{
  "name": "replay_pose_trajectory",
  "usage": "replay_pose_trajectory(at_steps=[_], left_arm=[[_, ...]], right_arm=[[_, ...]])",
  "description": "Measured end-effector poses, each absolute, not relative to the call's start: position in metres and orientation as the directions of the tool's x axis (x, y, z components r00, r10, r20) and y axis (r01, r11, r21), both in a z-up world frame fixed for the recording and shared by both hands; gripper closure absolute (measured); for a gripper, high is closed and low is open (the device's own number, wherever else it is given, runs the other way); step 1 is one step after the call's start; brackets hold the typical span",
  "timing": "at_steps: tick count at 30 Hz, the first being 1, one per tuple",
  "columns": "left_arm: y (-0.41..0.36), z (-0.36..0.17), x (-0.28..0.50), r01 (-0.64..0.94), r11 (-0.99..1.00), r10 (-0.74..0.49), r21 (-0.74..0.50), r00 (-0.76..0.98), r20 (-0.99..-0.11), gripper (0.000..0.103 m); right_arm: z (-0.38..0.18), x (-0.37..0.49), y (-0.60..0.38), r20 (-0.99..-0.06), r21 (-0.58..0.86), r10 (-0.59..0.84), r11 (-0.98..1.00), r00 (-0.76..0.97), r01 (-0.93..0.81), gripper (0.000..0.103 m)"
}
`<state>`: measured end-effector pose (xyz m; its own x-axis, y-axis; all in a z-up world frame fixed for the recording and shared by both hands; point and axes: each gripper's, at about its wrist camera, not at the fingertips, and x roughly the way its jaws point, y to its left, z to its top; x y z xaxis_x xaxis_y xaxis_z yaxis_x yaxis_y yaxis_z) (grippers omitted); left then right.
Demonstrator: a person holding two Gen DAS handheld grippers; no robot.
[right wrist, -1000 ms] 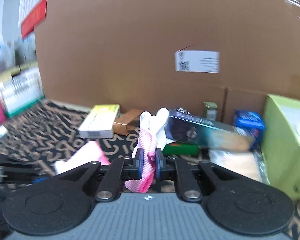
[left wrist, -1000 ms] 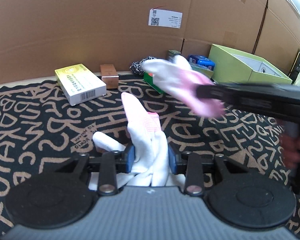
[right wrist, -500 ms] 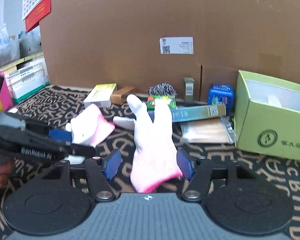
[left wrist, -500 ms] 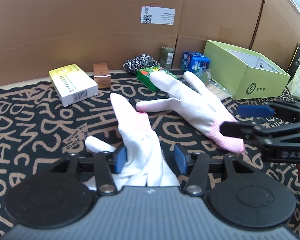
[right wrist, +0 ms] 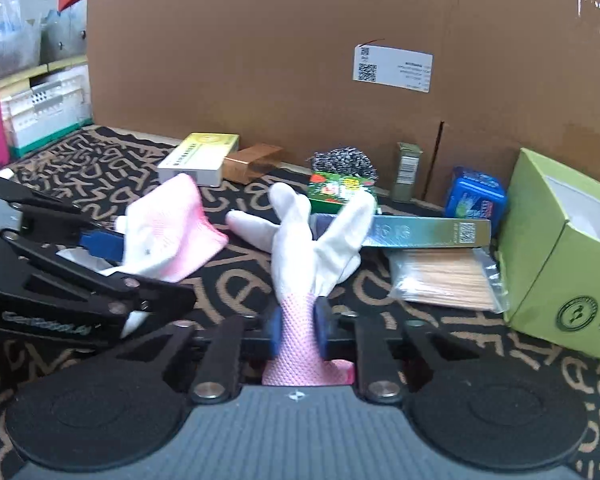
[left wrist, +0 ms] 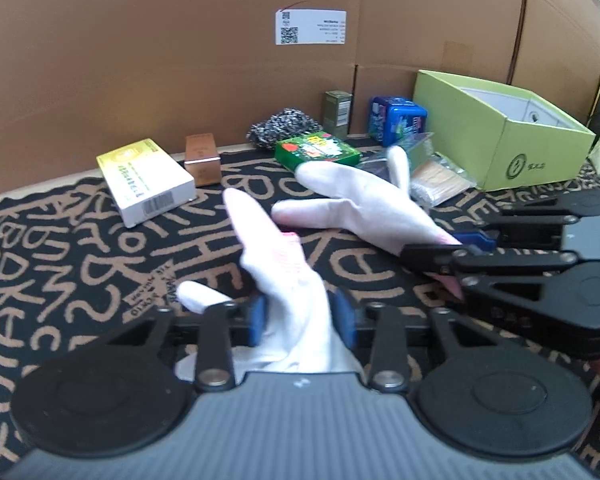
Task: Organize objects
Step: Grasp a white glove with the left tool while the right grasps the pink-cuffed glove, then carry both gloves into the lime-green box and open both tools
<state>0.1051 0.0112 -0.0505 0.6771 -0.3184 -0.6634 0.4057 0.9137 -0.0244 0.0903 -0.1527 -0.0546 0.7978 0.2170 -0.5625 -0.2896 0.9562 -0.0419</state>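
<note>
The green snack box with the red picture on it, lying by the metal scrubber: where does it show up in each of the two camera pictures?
Left wrist view: the green box lies upper middle, just behind the fingertips of a white glove.
Right wrist view: it sits centre, slightly above the middle, behind the same glove.
Shared landmark: the steel scrubber directly behind it.

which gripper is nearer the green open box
Right. The right gripper, shut on a white glove's pink cuff, sits just beside the green open cardboard box. The left gripper holds the other white glove farther away.
</note>
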Motion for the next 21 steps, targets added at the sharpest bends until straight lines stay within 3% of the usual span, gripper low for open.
replay_pose_trajectory(at_steps=[3,6,9,15,21], left_arm=[[0.018,-0.047,0.103,0.394,0.916,-0.340,-0.077,0.660,-0.670,0.087],[0.024,-0.037,0.099,0.387,0.913,-0.369,-0.126,0.657,-0.658,0.088],[0.026,-0.020,0.095,0.391,0.904,-0.406,-0.170,0.665,-0.627,0.088],[0.002,0.018,0.092,0.481,0.849,-0.514,-0.218,0.658,-0.551,0.088],[-0.048,0.047,0.100,0.571,0.788,-0.600,-0.232,0.624,-0.501,0.088]], right_arm=[[-0.047,0.083,-0.160,-0.545,0.099,0.327,0.939,0.772,-0.329,0.091],[-0.032,0.074,-0.171,-0.483,0.235,0.437,0.899,0.758,-0.369,0.091],[-0.016,0.064,-0.181,-0.417,0.281,0.473,0.879,0.776,-0.385,0.091],[0.009,0.051,-0.209,-0.330,0.299,0.436,0.889,0.837,-0.346,0.091],[0.021,0.042,-0.251,-0.280,0.296,0.308,0.929,0.909,-0.224,0.091]])
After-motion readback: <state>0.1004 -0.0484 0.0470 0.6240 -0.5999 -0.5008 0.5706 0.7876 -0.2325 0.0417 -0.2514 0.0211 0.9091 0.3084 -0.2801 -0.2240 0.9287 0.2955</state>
